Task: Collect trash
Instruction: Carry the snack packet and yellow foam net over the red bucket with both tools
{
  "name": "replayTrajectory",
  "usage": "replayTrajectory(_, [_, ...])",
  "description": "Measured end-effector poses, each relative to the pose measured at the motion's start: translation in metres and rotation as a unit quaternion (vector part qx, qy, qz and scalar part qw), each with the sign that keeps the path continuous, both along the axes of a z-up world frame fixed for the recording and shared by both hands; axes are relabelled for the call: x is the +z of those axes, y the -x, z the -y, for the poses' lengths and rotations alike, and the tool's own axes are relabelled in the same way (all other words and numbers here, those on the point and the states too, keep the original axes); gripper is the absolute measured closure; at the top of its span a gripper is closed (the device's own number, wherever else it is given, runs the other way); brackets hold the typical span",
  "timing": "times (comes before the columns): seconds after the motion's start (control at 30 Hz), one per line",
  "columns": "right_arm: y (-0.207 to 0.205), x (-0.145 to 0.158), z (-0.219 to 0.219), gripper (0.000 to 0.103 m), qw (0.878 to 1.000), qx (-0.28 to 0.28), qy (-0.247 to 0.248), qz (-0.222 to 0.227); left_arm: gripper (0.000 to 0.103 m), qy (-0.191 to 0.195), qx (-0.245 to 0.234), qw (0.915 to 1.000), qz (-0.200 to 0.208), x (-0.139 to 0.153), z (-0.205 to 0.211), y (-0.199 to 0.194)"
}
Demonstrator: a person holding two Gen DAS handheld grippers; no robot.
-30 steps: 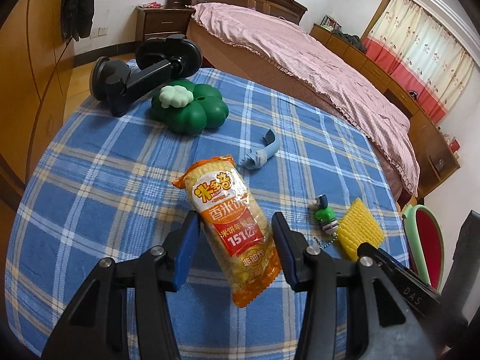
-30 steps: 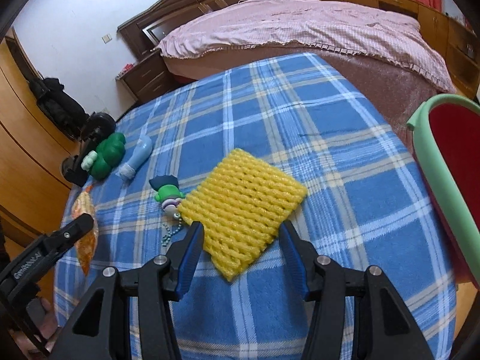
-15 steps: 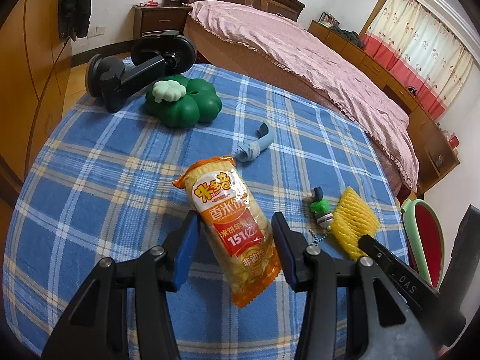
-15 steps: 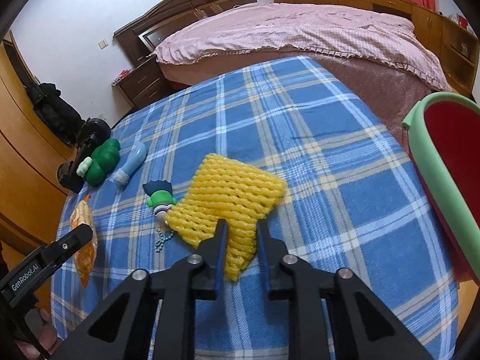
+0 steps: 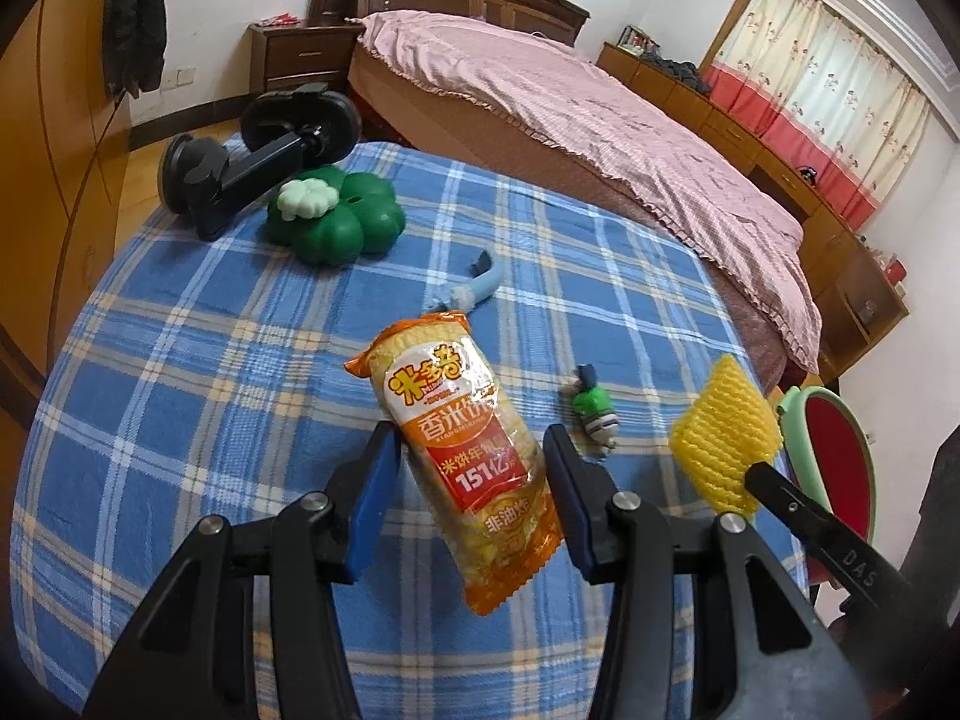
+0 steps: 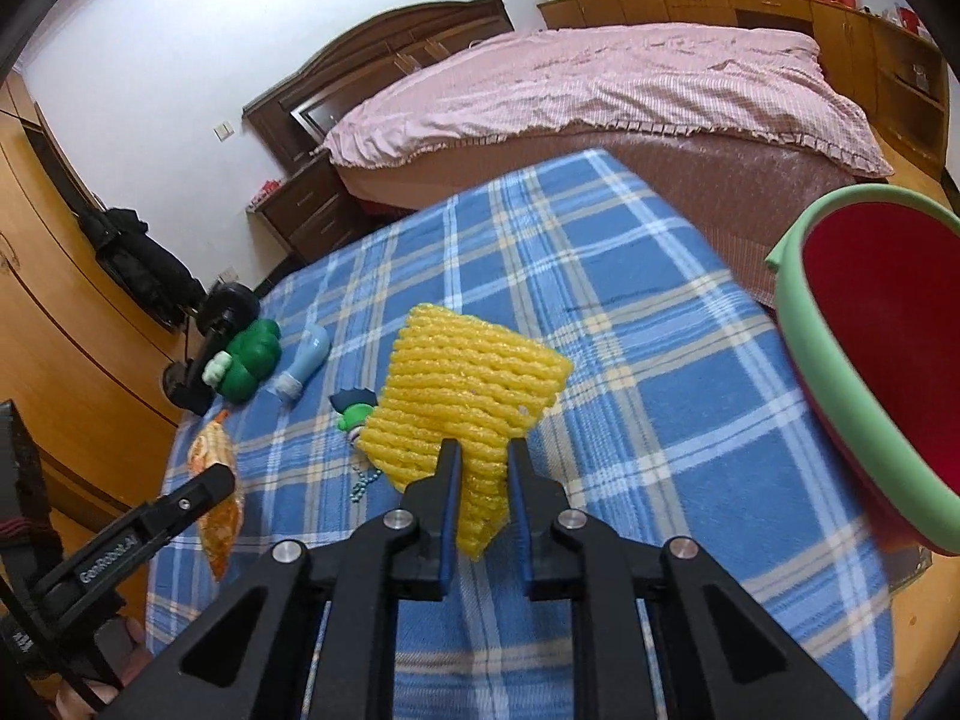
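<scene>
An orange snack packet [image 5: 444, 384] hangs tilted above the blue plaid tablecloth [image 5: 210, 360], and my left gripper [image 5: 469, 450] is shut on its lower half. In the right wrist view the same packet [image 6: 213, 462] shows at the far left. A yellow foam net [image 6: 468, 372] is pinched at its lower edge by my right gripper [image 6: 485, 456], which is shut on it and holds it off the cloth. From the left wrist view the net [image 5: 723, 438] stands up at the right. A bin with a green rim [image 6: 810, 360] and red inside stands just past the table's right edge.
On the cloth lie a green clover-shaped toy [image 5: 336, 219], a black phone holder [image 5: 252, 162], a light blue tube [image 5: 474, 288] and a small green figure on a bead chain [image 5: 594, 408]. A bed with a pink cover [image 5: 600, 120] lies behind the table.
My right jaws closed on the yellow foam net and lifted it off the cloth. The left gripper kept the packet and rose a little.
</scene>
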State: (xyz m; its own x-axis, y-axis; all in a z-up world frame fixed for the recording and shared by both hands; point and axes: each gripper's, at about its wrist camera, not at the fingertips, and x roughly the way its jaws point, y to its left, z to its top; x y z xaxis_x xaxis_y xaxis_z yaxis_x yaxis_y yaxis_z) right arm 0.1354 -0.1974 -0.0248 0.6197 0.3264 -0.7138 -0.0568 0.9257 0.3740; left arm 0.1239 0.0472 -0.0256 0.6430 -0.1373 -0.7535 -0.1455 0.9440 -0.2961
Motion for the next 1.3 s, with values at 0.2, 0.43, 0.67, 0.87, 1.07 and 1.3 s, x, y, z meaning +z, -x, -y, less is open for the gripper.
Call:
replayTrajectory(0.2, [0.018, 0.018, 0.013, 0.086, 1.0, -0.005, -0.011, 0.025, 0.053, 0.002, -0.017, 0.9998, 0.01, 0.012, 0.015, 0.005])
replayTrajectory(0.43, [0.038, 0.036, 0.034, 0.086, 0.998, -0.021, -0.022, 0.048, 0.053, 0.01, -0.046, 0.9988, 0.016, 0.023, 0.037, 0.01])
replayTrajectory(0.67, [0.053, 0.046, 0.058, 0.086, 0.997, -0.041, -0.029, 0.064, 0.053, 0.022, -0.075, 0.9968, 0.02, 0.032, 0.059, 0.014])
replayTrajectory(0.87, [0.064, 0.051, 0.077, 0.086, 0.995, -0.059, -0.033, 0.075, 0.053, 0.023, -0.098, 0.9947, 0.022, 0.039, 0.078, 0.015])
replayTrajectory(1.07, [0.073, 0.056, 0.099, 0.086, 0.992, -0.083, -0.039, 0.084, 0.053, 0.017, -0.125, 0.9915, 0.03, 0.048, 0.101, 0.016])
replayTrajectory(1.3, [0.084, 0.057, 0.127, 0.086, 0.988, -0.121, -0.04, 0.09, 0.053, 0.013, -0.164, 0.9858, 0.034, 0.054, 0.131, 0.012])
